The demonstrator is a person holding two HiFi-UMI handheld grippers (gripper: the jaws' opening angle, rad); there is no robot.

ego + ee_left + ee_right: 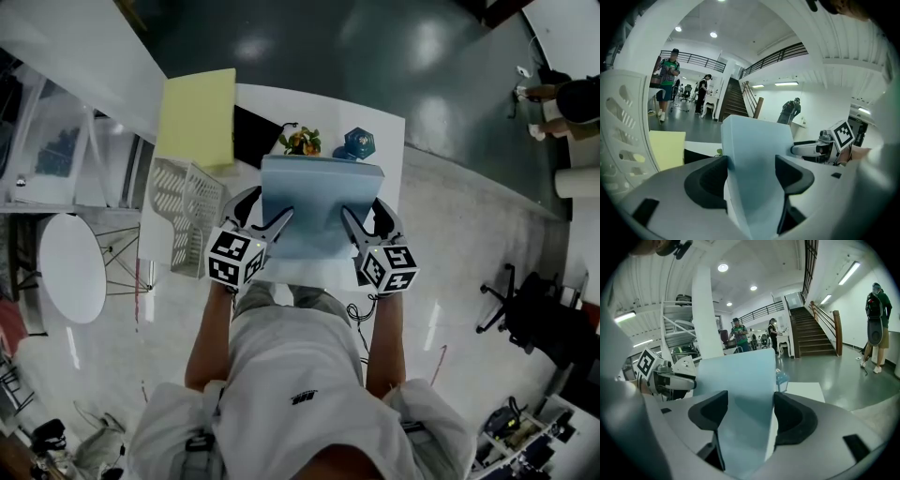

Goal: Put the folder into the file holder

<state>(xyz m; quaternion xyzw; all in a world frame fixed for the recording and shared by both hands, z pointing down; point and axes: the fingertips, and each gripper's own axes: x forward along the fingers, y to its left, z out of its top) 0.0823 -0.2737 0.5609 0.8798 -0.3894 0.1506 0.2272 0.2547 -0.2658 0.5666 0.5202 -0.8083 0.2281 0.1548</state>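
Staircase [733, 101] appears in gripper views only — hand-held grippers [263, 213] [367, 217] clamp folder [322, 202].

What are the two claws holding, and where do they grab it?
Both hold the blue folder. The left gripper pinches its left edge near the person, and the right gripper pinches its right edge.

Even overhead lighting is given by round ceiling lights [723, 267] and strip lights [848, 272]. Glare patches are seen on the glossy dark floor [427, 42]. Heavy fisheye bending and black vignetted corners are noted in both gripper views. The near foreground is rendered soft. A faint shadow is cast on the blue folder [754, 159].
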